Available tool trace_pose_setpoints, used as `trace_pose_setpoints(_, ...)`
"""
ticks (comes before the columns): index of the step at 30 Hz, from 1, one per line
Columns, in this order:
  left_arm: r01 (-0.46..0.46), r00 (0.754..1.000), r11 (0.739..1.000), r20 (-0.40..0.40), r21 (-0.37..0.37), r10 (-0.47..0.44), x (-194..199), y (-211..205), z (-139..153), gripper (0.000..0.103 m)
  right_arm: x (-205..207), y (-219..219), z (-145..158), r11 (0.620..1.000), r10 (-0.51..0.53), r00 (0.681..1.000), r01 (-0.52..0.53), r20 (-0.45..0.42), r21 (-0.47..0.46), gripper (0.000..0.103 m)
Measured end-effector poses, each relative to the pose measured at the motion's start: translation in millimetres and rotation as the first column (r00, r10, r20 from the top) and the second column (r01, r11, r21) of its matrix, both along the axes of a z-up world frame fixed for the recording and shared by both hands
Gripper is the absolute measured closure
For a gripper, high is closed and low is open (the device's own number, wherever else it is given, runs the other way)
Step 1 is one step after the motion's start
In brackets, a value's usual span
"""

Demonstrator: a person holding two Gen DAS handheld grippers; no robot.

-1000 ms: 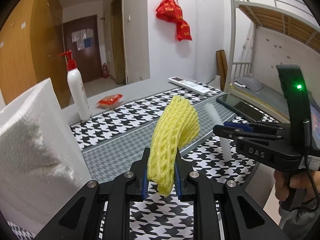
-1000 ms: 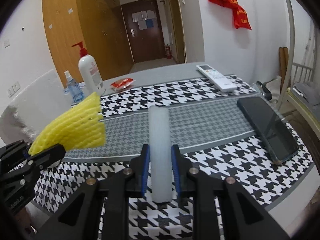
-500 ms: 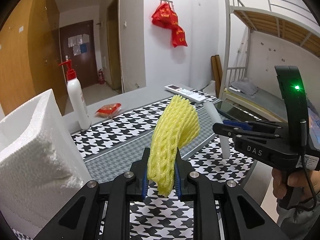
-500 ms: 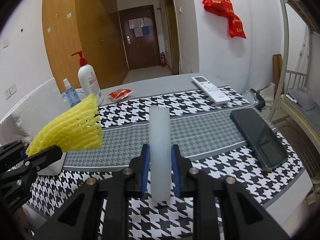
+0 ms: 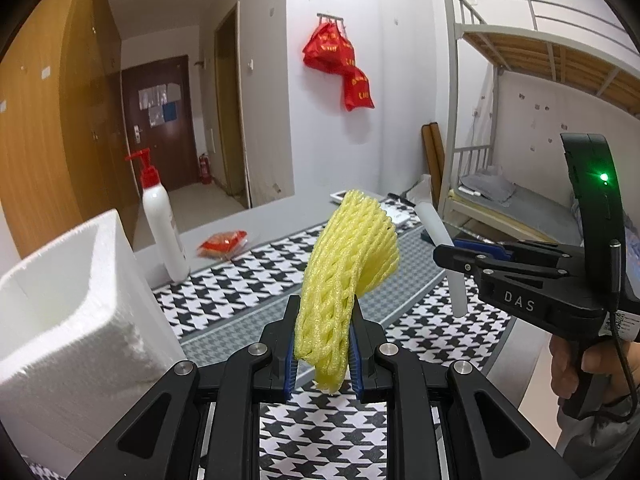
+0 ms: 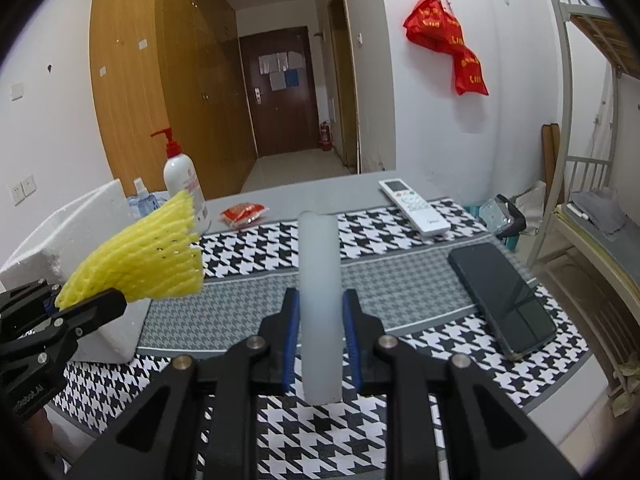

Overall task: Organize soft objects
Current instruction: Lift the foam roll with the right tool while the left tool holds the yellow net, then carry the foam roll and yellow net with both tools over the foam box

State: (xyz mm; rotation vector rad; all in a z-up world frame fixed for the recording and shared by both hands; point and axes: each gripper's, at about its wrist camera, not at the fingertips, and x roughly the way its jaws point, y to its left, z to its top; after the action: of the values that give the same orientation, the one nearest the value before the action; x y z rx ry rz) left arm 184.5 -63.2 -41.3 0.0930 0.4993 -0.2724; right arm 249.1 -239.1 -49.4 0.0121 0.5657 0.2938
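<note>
My left gripper [image 5: 323, 354] is shut on a yellow foam net sleeve [image 5: 346, 264] and holds it above the houndstooth table cloth; the sleeve also shows in the right wrist view [image 6: 140, 262]. My right gripper [image 6: 320, 336] is shut on a white foam tube [image 6: 320, 300], held upright above the table; the tube also shows in the left wrist view [image 5: 444, 252], to the right of the sleeve. A white styrofoam box [image 5: 60, 300] with an open top stands on the left, also seen in the right wrist view [image 6: 68, 232].
A pump bottle [image 6: 182, 184], a small spray bottle [image 6: 142, 200], a red packet [image 6: 244, 214], a remote control [image 6: 414, 206] and a dark phone [image 6: 502, 296] lie on the table [image 6: 248, 304]. A bunk bed [image 5: 532, 120] stands to the right.
Both grippers have risen with their objects still held. The box's open top now shows in the left wrist view.
</note>
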Motion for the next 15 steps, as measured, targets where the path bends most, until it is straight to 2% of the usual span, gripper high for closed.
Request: trace_pose_setpoints(15,-0.036,0.997,0.999,0.065,-0.003,0.036,-8,11,25,0.081,-10,5,27,0.999,0.032,0.996,-0.034,0.081,0.022,0.078)
